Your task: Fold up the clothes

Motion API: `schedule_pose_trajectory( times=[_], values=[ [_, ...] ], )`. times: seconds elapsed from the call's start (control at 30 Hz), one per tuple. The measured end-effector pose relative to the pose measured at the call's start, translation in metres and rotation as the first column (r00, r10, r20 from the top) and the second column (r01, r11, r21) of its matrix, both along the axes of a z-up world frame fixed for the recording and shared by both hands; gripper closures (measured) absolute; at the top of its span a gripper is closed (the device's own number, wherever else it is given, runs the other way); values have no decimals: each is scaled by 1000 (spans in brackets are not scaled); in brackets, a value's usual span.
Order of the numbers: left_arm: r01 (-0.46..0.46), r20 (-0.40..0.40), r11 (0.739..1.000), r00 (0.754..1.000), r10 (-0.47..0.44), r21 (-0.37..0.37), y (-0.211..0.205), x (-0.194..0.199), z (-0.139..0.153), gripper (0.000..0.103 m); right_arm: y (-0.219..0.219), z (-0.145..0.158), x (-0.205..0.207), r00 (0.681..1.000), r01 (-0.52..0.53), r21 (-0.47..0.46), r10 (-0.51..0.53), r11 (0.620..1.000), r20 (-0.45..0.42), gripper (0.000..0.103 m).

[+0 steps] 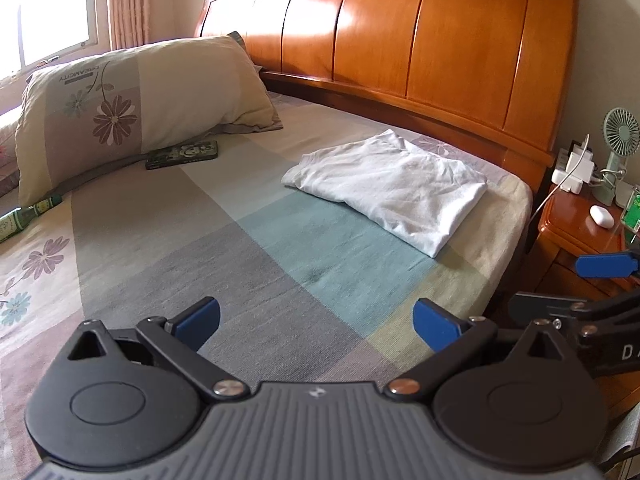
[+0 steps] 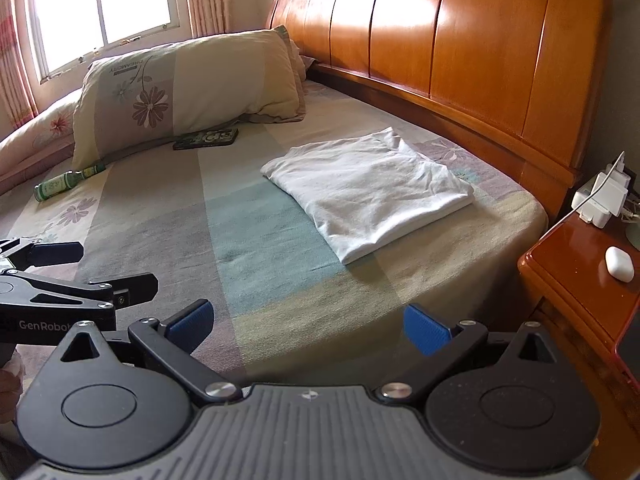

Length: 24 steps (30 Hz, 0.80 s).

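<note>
Left wrist view: we find the left gripper (image 1: 316, 325) released, empty above the bed (image 1: 168, 248); the folded shirt (image 1: 386, 188) lies near the headboard (image 1: 400, 36). Right wrist view: right gripper (image 2: 307, 327) likewise released; a bottle (image 2: 66, 181) label is unreadable.

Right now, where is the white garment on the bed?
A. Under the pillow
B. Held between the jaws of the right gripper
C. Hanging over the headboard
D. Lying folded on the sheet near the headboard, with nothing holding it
D: the white garment lies folded flat on the sheet near the headboard, and both grippers stand open well short of it.
</note>
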State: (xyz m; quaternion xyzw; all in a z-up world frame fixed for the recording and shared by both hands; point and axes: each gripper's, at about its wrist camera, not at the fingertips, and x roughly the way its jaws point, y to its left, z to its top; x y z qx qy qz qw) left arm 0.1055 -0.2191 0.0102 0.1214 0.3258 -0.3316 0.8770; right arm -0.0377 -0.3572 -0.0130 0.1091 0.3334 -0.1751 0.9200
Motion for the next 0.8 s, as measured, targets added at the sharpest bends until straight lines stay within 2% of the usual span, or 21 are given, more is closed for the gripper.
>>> schedule_pose_trajectory(
  times=[0.8],
  values=[
    [3, -55, 1000, 998, -3, -13, 0, 9, -6, 1, -2, -4, 6, 1000, -4, 10, 5, 1000, -12, 0]
  ],
)
